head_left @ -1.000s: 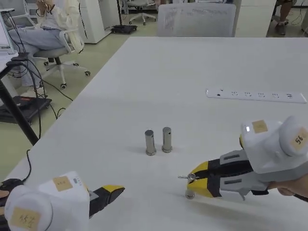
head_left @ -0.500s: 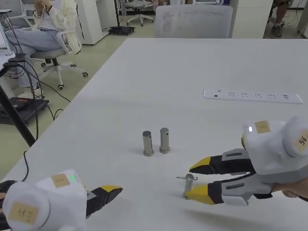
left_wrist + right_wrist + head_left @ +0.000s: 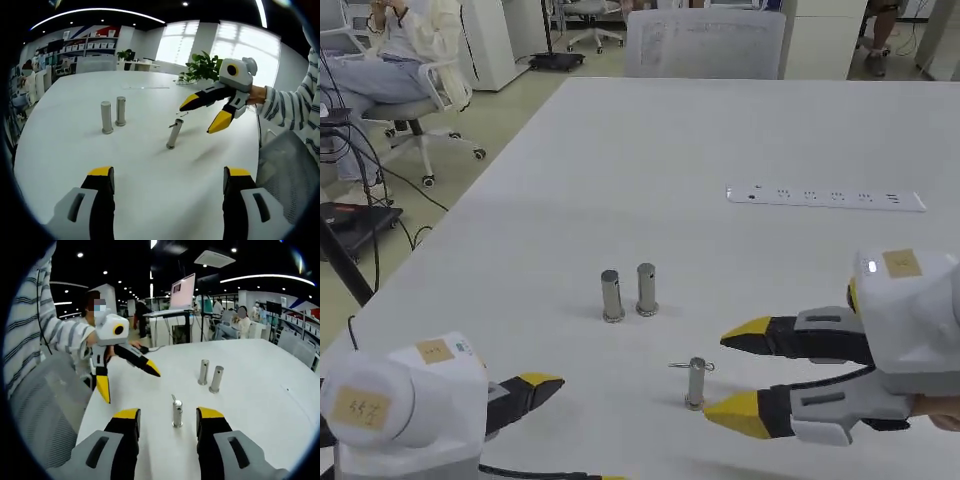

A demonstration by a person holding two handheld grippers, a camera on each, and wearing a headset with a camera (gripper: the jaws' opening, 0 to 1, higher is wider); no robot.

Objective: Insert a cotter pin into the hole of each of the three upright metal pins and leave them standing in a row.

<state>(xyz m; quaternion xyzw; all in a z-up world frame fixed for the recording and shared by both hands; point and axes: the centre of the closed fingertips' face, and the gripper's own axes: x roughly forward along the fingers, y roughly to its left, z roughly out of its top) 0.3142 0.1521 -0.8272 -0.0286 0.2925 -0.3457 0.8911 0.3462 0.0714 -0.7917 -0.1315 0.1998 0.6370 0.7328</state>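
One metal pin (image 3: 695,383) stands with its cotter pin (image 3: 687,366) in, just ahead of the right gripper's (image 3: 718,372) open fingers. Two apparently bare pins (image 3: 628,292) beyond are left. The left gripper's (image 3: 168,172) fingers are open and empty.

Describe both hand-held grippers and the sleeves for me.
The left hand-held gripper and the right hand-held gripper look alike: rounded white plastic bodies, grey jaw arms and black tapered jaws with yellow tips. Small tan paper stickers with handwritten marks sit on the white bodies. The person wears a long sleeve striped white and dark.
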